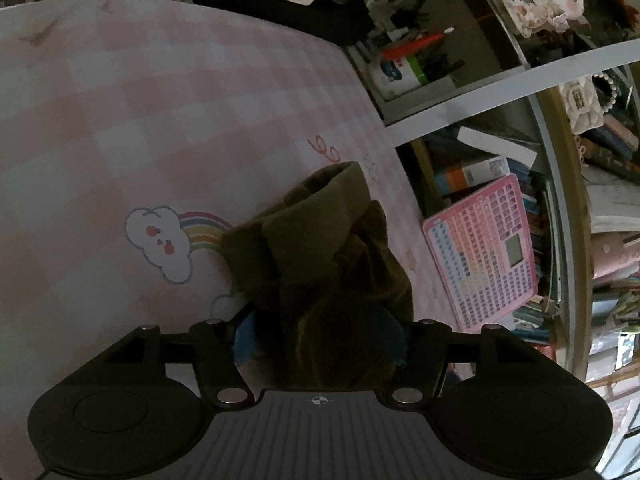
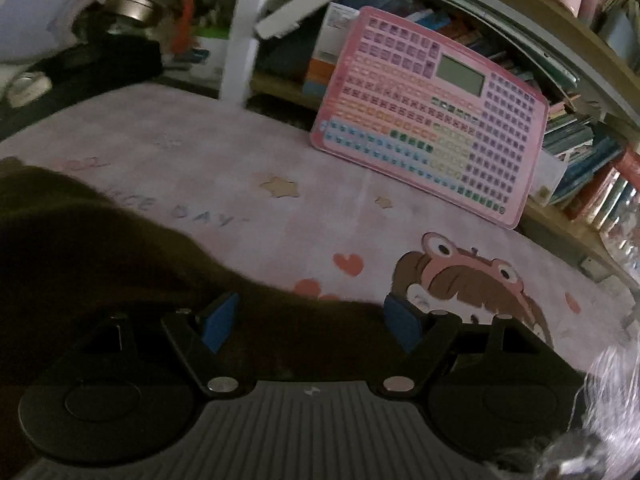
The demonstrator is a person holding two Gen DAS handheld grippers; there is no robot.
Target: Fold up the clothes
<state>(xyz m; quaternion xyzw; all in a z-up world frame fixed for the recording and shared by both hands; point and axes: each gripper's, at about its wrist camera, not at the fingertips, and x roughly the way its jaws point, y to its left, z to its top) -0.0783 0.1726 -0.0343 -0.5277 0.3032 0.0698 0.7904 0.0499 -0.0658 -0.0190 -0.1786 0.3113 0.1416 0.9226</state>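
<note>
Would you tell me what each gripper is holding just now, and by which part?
The left gripper has bunched olive garment between its pads; a firm hold cannot be told. The right gripper stands open over it.

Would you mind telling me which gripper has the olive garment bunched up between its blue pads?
The left gripper: the garment fills the gap between its pads. The right gripper stands open, cloth only lying beneath it.

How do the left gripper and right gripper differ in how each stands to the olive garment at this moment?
The left gripper has bunched olive garment filling the gap between its blue pads; whether they press is unclear. The right gripper stands wide, cloth only lying flat beneath its bare pads. Both point down at the pink printed mat.
</note>
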